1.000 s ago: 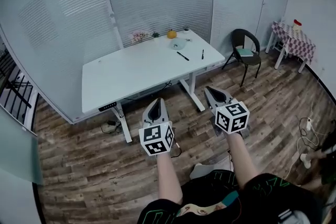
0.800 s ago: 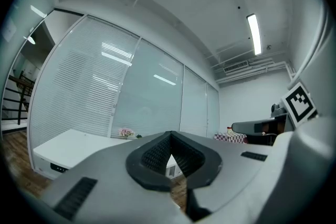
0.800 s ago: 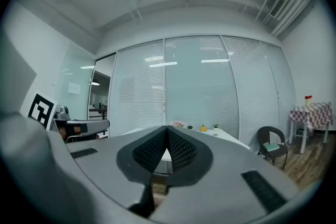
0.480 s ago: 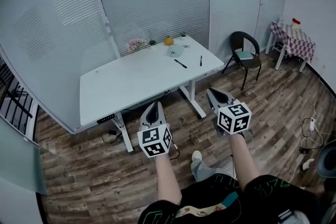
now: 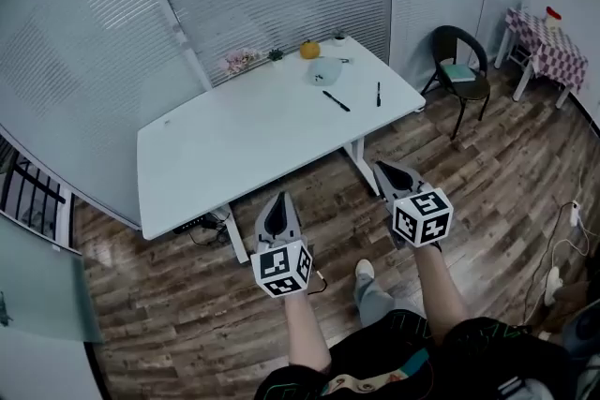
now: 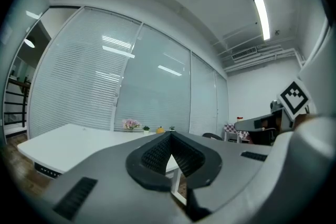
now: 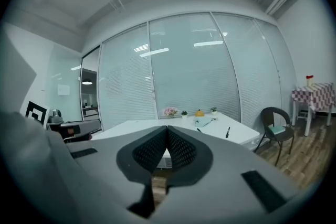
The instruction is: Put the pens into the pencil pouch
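White table (image 5: 216,150) ahead carries a black pen (image 5: 336,101) and a second pen (image 5: 378,94) just near of the pale pencil pouch (image 5: 322,70) at its far right end, while the left gripper (image 5: 279,200) and right gripper (image 5: 386,171), jaws pressed together on nothing, hang well short, likely idle until within reach.

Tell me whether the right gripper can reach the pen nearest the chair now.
Probably not yet: the right gripper is over the floor, short of the table, with the pen well beyond it. Nothing blocks the way.
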Tool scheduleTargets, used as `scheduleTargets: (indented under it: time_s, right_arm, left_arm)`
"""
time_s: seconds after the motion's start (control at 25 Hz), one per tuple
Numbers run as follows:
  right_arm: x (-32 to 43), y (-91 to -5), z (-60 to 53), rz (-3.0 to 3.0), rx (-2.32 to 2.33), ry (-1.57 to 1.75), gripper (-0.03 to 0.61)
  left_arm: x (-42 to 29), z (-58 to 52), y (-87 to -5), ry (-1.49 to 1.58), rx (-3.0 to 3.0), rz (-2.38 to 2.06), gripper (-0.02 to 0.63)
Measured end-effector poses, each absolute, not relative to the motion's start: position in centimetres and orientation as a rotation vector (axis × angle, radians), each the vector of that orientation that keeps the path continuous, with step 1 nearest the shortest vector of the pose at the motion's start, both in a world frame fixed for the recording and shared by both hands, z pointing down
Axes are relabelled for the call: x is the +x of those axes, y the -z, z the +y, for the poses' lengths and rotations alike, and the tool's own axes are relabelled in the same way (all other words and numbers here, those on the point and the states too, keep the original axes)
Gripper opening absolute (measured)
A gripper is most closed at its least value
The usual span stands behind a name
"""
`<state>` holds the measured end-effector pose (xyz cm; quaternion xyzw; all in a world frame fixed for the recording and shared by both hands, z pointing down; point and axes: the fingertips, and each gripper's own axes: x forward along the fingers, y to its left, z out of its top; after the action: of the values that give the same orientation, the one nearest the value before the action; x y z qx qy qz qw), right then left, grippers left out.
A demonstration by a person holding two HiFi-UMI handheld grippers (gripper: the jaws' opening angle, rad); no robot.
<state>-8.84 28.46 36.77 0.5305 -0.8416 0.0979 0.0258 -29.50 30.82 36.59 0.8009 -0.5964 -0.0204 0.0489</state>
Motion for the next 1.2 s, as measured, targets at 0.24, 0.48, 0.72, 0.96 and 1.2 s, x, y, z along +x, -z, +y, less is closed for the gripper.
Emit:
scheduleTargets:
  time_s: [0.24,0.48,0.72,0.96,1.2]
  right_arm:
    - [-10.8,-41.3,19.7,-2.577,1.510,-0.363,0.002]
    - [-8.5,-43.0,12.3,-2.563,1.545,-0.437,0.002]
    - [-7.4,-43.7,7.0,-2.569,1.539,-0.459,0.002]
    - [-5.5,-42.6,3.3,-2.592,1.582,-0.447,0.002]
    - [-4.6,-40.8,2.0,-2.634,1.586,-0.416,0.002]
  left_arm:
    - [-28.8,22.9,-41.0,-0.015,2.423,-1.760,-0.005]
    - [-27.9,16.2,-42.0,-0.095,2.404,-1.835,-0.005]
    - [-26.8,11.2,-42.6,-0.129,2.385,-1.847,-0.003]
    - [-25.2,7.8,-41.9,-0.145,2.403,-1.807,-0.003]
    - [-23.5,6.2,-40.0,-0.153,2.447,-1.778,-0.003]
